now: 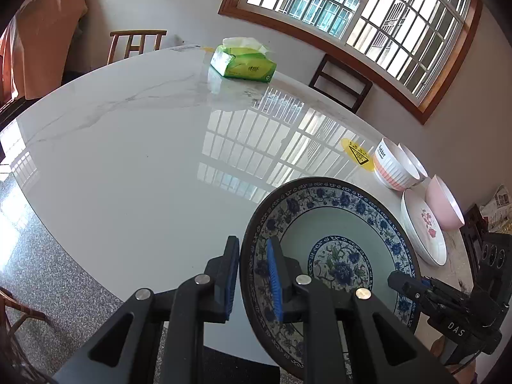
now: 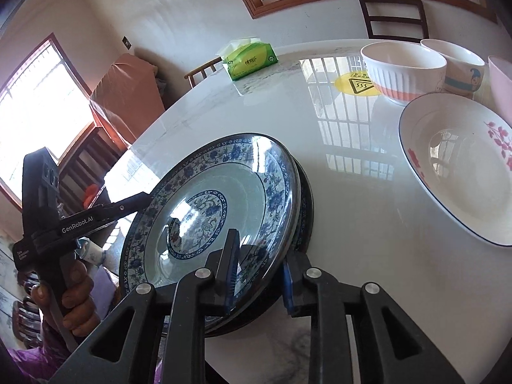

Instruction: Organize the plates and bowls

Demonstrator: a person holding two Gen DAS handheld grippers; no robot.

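A blue-and-white floral plate (image 1: pixel 336 224) is held tilted above the white marble table (image 1: pixel 128 160). My left gripper (image 1: pixel 254 275) is shut on its left rim. My right gripper (image 2: pixel 260 272) is shut on the opposite rim of the plate (image 2: pixel 211 198); it also shows in the left wrist view (image 1: pixel 416 291). A second dark-rimmed plate (image 2: pixel 305 204) appears stacked under it. A white plate with pink flowers (image 2: pixel 457 166), a ribbed white and pink bowl (image 2: pixel 403 67), a cartoon-print bowl (image 2: pixel 460 64) and a pink bowl (image 1: pixel 443 203) stand at the right.
A green tissue pack (image 1: pixel 244 60) lies at the table's far side. A yellow warning sticker (image 1: pixel 356 153) is on the table near the bowls. Wooden chairs (image 1: pixel 342 83) stand around the table, below a barred window (image 1: pixel 352 9).
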